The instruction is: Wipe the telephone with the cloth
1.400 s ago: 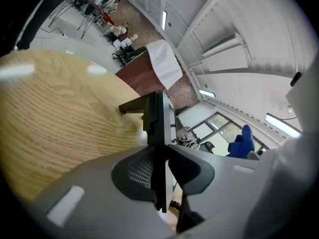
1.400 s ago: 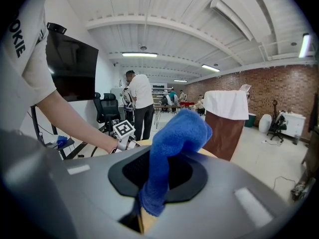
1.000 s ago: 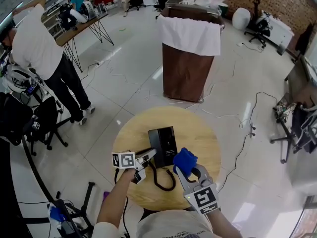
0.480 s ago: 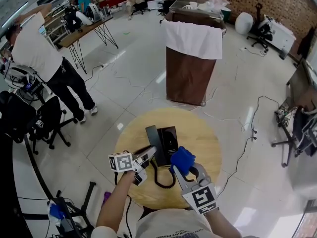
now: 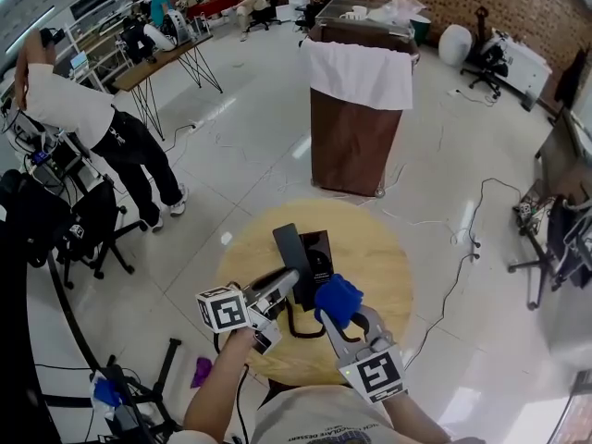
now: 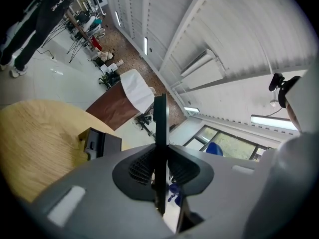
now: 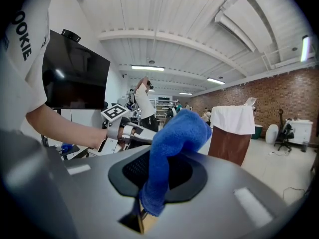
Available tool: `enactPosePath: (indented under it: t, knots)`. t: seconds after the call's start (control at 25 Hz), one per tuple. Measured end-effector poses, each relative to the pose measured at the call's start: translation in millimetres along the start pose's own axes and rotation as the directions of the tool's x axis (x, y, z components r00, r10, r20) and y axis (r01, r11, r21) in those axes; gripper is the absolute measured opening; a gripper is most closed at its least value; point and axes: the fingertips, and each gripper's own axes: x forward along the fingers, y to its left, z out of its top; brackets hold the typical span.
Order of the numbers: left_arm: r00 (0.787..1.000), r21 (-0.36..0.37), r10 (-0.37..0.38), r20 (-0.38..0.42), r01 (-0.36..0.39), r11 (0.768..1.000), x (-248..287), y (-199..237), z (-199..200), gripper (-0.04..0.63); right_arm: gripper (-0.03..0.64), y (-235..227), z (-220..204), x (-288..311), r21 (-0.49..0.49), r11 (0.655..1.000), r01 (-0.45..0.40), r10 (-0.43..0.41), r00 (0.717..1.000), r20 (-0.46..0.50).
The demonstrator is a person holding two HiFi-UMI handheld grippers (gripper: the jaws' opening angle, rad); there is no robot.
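Both grippers are loaded: the left gripper (image 5: 290, 282) clamps the black handset (image 5: 289, 246) above the telephone base (image 5: 321, 253) at the middle of the round table (image 5: 390, 259), and the right gripper (image 5: 349, 320) pinches the blue cloth (image 5: 338, 301). Wiping seems not yet begun.

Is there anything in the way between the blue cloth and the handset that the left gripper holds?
Nothing visible. The cloth is close beside the handset, which the left gripper holds up off the table; no thing lies between them.
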Motion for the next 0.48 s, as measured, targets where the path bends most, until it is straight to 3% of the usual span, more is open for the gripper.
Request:
enactPosePath:
  t: [0.48]
  knots:
    - [1.000, 0.046, 0.012, 0.014, -0.013, 0.999, -4, -34, 4, 0.064, 0.060, 14, 18, 4, -0.009, 1.000, -0.018, 0.018, 0.999, 0.045]
